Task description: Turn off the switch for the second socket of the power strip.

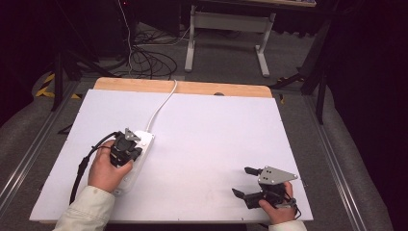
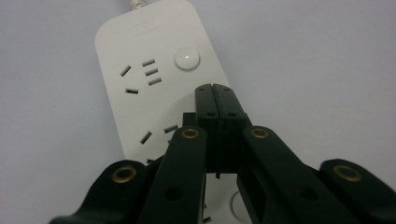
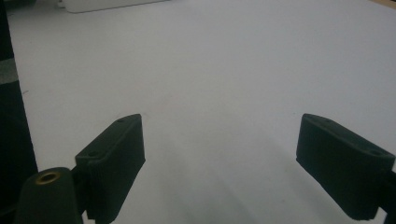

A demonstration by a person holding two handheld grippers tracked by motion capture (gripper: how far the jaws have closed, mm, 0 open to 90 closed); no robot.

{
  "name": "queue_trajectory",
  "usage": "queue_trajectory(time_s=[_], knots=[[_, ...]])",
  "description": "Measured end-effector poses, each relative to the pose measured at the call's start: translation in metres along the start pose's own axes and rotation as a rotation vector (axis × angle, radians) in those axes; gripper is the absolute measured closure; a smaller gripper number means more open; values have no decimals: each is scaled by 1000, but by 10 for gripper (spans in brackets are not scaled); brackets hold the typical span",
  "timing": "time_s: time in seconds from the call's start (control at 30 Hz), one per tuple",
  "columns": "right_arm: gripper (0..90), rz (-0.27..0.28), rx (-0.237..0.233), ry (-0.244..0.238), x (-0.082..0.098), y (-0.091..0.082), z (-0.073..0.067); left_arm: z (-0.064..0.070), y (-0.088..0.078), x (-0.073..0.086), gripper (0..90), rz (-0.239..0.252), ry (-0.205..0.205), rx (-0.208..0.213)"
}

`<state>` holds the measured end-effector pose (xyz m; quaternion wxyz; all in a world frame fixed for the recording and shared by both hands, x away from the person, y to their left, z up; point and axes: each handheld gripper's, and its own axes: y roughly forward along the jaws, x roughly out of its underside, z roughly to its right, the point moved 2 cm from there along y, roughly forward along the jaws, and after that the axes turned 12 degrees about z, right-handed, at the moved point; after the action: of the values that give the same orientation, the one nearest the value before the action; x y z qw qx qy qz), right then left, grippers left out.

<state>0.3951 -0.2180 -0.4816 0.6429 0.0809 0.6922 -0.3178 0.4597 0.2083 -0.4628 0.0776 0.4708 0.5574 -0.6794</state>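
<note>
Leftward, the left gripper [image 1: 129, 148] is held over the white power strip [image 1: 139, 159] on the white surface [image 1: 211, 139], fingers [image 2: 215, 100] clenched on nothing; rightward, the right gripper [image 1: 243, 181] is rested well apart, fingers [image 3: 114, 154] released

Bright light falls on the white bench [image 1: 216, 139]; the surrounding room is dark. Both gripper views are soft, with blurred near jaws.

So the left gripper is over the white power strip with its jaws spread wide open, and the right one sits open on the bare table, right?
Not quite: the left gripper has its jaws shut together, as the left gripper view shows, above the white power strip. The right gripper is indeed open over the bare table.
</note>
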Motion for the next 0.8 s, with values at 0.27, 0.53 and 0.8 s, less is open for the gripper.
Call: queue_trajectory(time_s=[0.27,0.53,0.8], knots=[[158,0,0,1,0,0,0,-1,1,1,900,5,-14,12],[158,0,1,6,1,0,1,-1,-3,0,900,42,0,-9],[158,-1,2,7,1,1,2,3,-17,-8,900,82,4,3]])
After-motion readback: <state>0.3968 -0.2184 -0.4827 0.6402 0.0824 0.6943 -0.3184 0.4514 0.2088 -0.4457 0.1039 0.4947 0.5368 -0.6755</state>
